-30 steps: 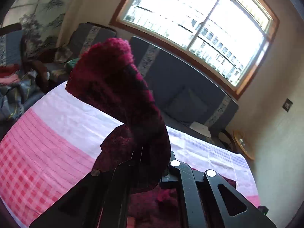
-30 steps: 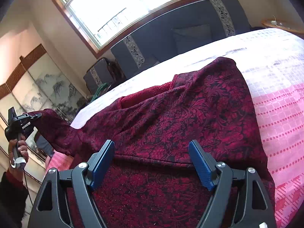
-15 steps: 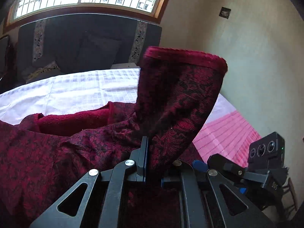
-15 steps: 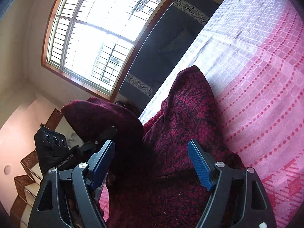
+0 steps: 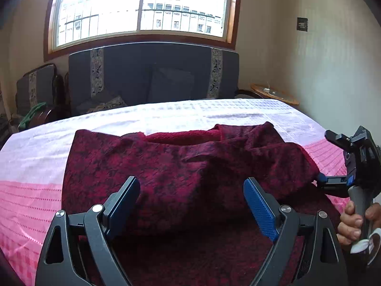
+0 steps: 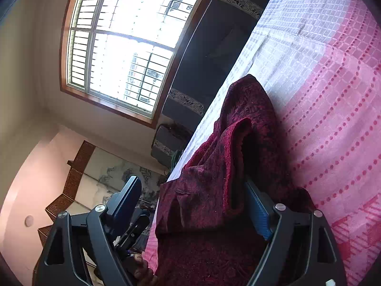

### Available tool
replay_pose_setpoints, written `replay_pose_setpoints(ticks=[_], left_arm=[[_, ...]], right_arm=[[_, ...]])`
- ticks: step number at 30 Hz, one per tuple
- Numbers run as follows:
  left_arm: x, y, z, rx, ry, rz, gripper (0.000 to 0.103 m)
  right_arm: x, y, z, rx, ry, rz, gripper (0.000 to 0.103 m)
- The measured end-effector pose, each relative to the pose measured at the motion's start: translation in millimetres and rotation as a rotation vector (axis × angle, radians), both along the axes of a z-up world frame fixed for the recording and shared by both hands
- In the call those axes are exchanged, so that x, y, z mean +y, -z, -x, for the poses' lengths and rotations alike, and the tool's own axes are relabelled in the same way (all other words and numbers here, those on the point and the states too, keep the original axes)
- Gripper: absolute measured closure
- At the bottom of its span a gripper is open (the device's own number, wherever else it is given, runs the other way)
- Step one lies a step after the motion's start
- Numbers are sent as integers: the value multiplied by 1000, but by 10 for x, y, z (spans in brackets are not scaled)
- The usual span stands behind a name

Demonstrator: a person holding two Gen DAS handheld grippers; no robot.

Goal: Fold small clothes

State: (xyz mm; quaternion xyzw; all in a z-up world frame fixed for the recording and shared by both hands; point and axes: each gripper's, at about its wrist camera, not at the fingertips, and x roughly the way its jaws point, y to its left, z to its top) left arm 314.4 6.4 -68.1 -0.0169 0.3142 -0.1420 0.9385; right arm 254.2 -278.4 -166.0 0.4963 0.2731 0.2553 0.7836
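One dark red patterned garment (image 5: pixel 181 166) is the whole job in view, lying flat on the pink and white bedspread (image 5: pixel 31 195) just ahead of both tools. A sleeve (image 5: pixel 285 164) lies folded across the body, its cuff end toward the right gripper's side, and the fleecy red lining (image 5: pixel 183 137) shows at the collar on the far edge.

The left gripper (image 5: pixel 191 205) hangs directly over the near part of the cloth, its jaws opening wide with only the fabric surface below them and nothing pinched. The right gripper (image 6: pixel 193 205) lies low at the garment's edge, rolled onto its side; its jaws are opening too. The folded sleeve bulges between them and lies against the blue pad on one side, but the pads do not press it.

As a judgement, one sleeve fold looks laid down and released, so the work is at an early-to-middle stage. The cloth on the far left of the left tool looks tucked or flat already, though I cannot tell whether that sleeve is folded under. Left to do, probably: smooth the sleeve, then fold the body over itself.

Beyond the bed stand a dark sofa (image 5: pixel 152 76) and a bright window (image 5: pixel 142 7).
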Motion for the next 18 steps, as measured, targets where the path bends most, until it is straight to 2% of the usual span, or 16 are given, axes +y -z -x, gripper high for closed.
replay_pose_setpoints(ticks=[3, 5, 7, 8, 9, 12, 13, 15, 16, 17, 18], left_arm=[[495, 192, -15, 39, -101, 93, 14], [745, 327, -32, 77, -150, 185, 14], [877, 424, -95, 127, -194, 243, 14], [925, 447, -100, 138, -221, 257, 14], [981, 459, -81, 138, -233, 276, 14], [1065, 490, -57, 135, -290, 285, 14], [1082, 498, -54, 136, -297, 291, 14], [1088, 499, -44, 140, -323, 285, 14], [1099, 512, -42, 144, -319, 290, 14], [1105, 519, -41, 148, -320, 289, 14], [1105, 526, -38, 152, -326, 281, 14]], right_arm=[[-5, -49, -184, 62, -34, 23, 16], [33, -99, -363, 107, -73, 89, 16], [64, -123, -510, 157, -80, 176, 49], [79, -128, -601, 189, -93, 218, 95], [102, -134, -692, 218, -95, 254, 93], [237, -295, -904, 214, -100, 339, 94], [287, -425, -938, 174, -101, 341, 94], [288, -796, -874, 11, -71, 308, 95], [274, -917, -836, -51, -43, 331, 95], [239, -925, -842, -56, -20, 353, 95], [181, -821, -903, -9, -6, 351, 95]])
